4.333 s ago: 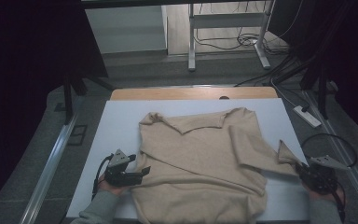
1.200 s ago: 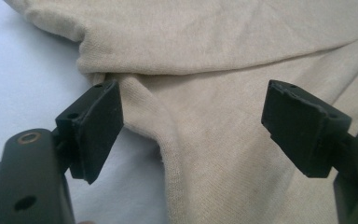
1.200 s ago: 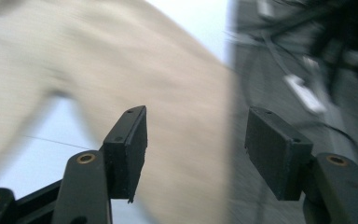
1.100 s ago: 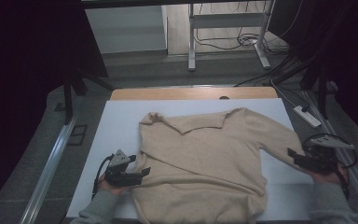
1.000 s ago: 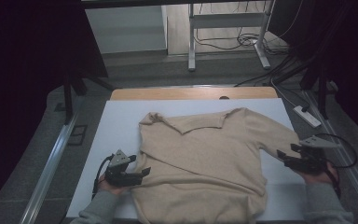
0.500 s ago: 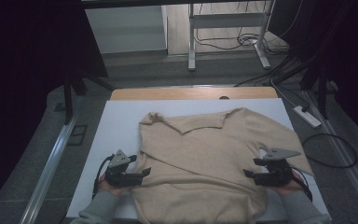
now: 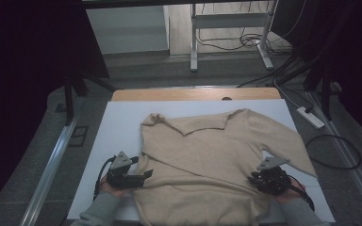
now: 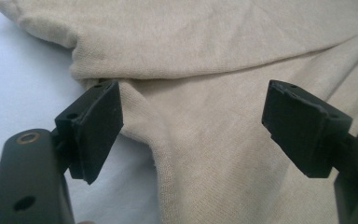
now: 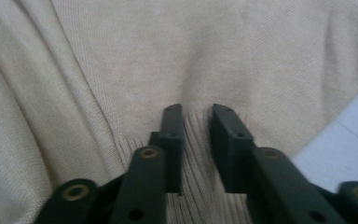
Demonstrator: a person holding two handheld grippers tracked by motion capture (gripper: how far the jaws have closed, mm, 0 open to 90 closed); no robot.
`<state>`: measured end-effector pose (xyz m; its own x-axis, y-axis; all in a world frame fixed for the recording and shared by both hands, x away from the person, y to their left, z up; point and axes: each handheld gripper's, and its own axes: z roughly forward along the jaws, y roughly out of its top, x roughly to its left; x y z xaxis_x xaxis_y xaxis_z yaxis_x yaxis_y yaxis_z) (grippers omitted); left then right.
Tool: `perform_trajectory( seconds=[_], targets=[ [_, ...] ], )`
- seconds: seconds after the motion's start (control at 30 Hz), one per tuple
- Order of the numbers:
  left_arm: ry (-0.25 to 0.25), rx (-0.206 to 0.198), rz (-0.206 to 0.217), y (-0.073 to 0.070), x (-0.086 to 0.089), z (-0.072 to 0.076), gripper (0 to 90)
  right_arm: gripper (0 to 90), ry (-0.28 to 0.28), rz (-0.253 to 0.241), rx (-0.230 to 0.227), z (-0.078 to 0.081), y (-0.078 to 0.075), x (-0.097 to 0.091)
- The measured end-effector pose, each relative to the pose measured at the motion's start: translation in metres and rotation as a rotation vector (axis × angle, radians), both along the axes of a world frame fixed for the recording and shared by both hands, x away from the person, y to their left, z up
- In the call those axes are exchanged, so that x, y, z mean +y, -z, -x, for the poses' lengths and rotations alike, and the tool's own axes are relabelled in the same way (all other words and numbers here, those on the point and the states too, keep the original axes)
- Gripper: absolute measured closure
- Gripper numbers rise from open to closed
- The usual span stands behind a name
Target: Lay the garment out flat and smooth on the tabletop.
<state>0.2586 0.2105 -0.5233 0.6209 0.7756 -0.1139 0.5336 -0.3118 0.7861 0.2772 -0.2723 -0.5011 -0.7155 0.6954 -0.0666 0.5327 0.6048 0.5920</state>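
A beige knit sweater [image 7: 202,146] lies flat on the white table top [image 7: 122,122], collar toward the far side. My left gripper [image 7: 147,175] rests at the sweater's left side, open, its jaws wide apart over the fabric [image 8: 214,46] without touching it, as the left gripper view [image 8: 193,126] shows. My right gripper [image 7: 253,179] sits on the sweater's lower right part, just below the spread sleeve [image 7: 287,146]. Its jaws have just been closing, and in the right gripper view [image 9: 197,116] they stand almost together with a strip of ribbed knit [image 9: 196,154] pinched between them.
A wooden strip [image 7: 193,94] runs along the table's far edge. A power strip [image 7: 311,117] and a looped cable [image 7: 334,153] lie on the floor to the right. A metal rail [image 7: 52,165] borders the left side. Desk legs [image 7: 193,42] stand beyond.
My right gripper has moved left from the table's right edge onto the sweater's lower right part, and its jaws have narrowed around the fabric. The left gripper has stayed put.
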Motion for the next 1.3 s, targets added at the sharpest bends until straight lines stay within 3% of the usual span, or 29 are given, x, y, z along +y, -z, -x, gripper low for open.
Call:
perform_trajectory(
  seconds=[0.2,0.37,0.53,0.67,0.77,0.93,1.07,1.17,1.23,1.3],
  targets=[
    [0.002,-0.004,-0.001,-0.001,0.0,0.001,20.4,80.8,-0.011,0.017,-0.05,0.003,-0.01,0.004],
    [0.0,-0.005,-0.003,0.0,0.0,0.001,20.4,81.6,-0.007,-0.095,-0.174,0.008,-0.025,0.002],
    [-0.003,-0.013,-0.005,-0.001,0.001,0.001,20.4,82.1,-0.02,-0.228,-0.212,0.008,-0.034,0.007],
    [-0.006,-0.017,-0.004,-0.002,0.001,0.001,20.4,82.2,-0.067,-0.319,-0.178,0.002,-0.038,0.029],
    [-0.007,-0.02,-0.006,-0.002,0.001,0.001,20.4,82.3,-0.126,-0.355,-0.136,-0.003,-0.038,0.061],
    [-0.008,-0.02,-0.007,-0.001,0.002,0.002,20.4,82.4,-0.274,-0.314,-0.098,-0.005,-0.025,0.121],
    [-0.009,-0.019,-0.005,-0.001,0.003,0.002,20.4,82.3,-0.36,-0.328,-0.049,0.0,-0.015,0.156],
    [-0.011,-0.019,-0.002,-0.001,0.004,0.002,20.4,79.4,-0.414,-0.344,-0.005,0.008,-0.009,0.167],
    [-0.011,-0.022,0.0,-0.002,0.004,0.002,20.4,67.4,-0.44,-0.342,-0.014,0.012,-0.009,0.164],
    [-0.007,-0.023,-0.001,-0.002,0.003,0.003,20.4,59.9,-0.412,-0.373,-0.037,0.013,-0.016,0.151]
  ],
)
